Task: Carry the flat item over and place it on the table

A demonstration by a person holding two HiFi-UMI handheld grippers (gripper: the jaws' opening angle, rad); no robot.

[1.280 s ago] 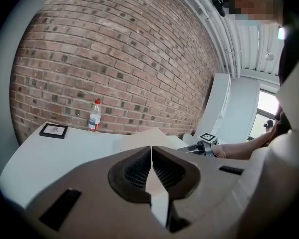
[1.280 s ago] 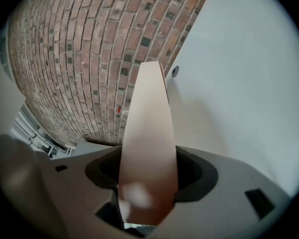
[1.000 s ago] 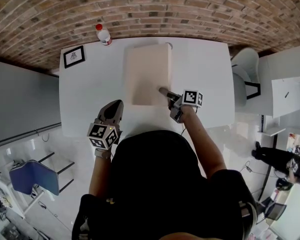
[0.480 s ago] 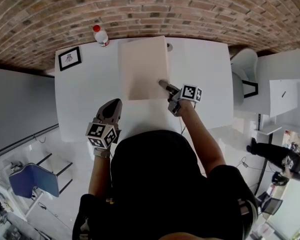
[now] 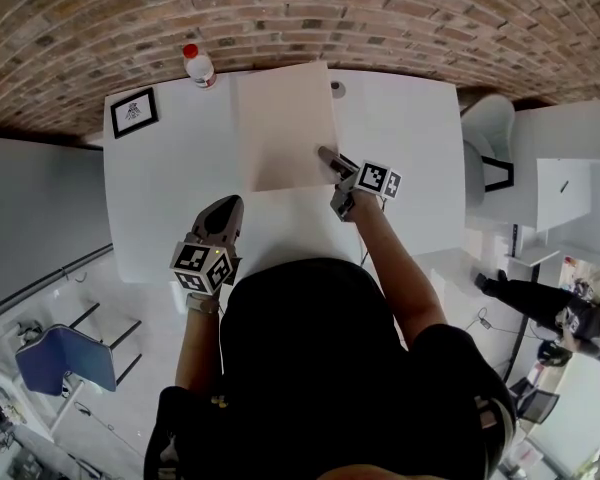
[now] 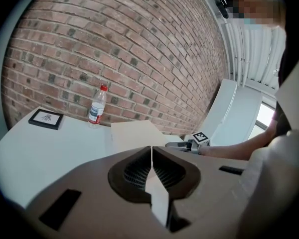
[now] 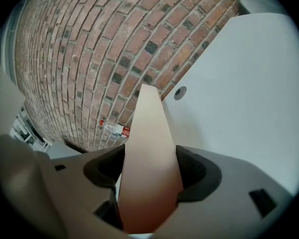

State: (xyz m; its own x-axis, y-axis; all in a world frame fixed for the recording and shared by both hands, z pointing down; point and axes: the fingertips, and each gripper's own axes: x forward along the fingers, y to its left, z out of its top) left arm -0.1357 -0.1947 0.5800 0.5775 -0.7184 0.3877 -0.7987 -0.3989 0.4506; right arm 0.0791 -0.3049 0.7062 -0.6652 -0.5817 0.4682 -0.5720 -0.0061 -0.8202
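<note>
A flat beige board [image 5: 280, 123] hangs tilted over the white table [image 5: 400, 138], its far edge toward the brick wall. My right gripper [image 5: 328, 158] holds the board's near right corner. In the right gripper view the board [image 7: 149, 148] fills the gap between both pads, and the jaws are opening. My left gripper [image 5: 228, 208] is shut and holds nothing, hovering by the table's front edge. From the left gripper view its jaws [image 6: 151, 151] meet at the tips, with the board [image 6: 134, 133] beyond them.
A plastic bottle with a red cap [image 5: 198, 66] and a small framed picture [image 5: 132, 111] stand at the table's far left. A cable hole [image 5: 337, 89] lies beside the board. A white chair [image 5: 485, 148] stands to the right, a blue chair [image 5: 65, 358] at lower left.
The board and my right gripper have shifted farther toward the wall, and the board looks larger and more tilted. The left gripper has stayed in place.
</note>
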